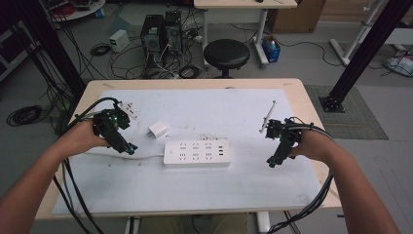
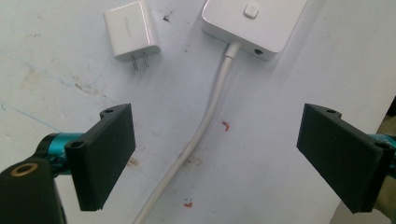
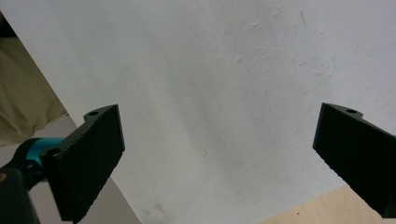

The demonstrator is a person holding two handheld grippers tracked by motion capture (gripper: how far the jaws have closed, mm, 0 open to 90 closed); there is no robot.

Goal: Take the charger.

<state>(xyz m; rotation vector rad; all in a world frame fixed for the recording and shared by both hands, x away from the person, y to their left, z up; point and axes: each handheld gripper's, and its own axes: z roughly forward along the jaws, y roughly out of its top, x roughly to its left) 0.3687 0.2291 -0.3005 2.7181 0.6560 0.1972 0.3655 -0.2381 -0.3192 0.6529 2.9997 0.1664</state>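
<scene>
Near left gripper (image 1: 130, 149) charger (image 1: 158, 129), power strip (image 1: 197, 153), jaws apart

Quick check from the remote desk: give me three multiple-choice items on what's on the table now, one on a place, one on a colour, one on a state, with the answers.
1. Where does the charger plug lie relative to the power strip in the high view?
A. up and to its left
B. on top of it
C. to its right

2. What colour is the power strip?
A. black
B. white
C. red

3. How do the jaws of the left gripper stand?
A. shut on the cable
B. shut on the plug
C. open, holding nothing

Answers:
1 A, the plug lies apart from the strip, off its upper left corner.
2 B, its casing and cable are white.
3 C, the left gripper view shows both jaws wide apart, the cable lying untouched on the table between them.
</scene>
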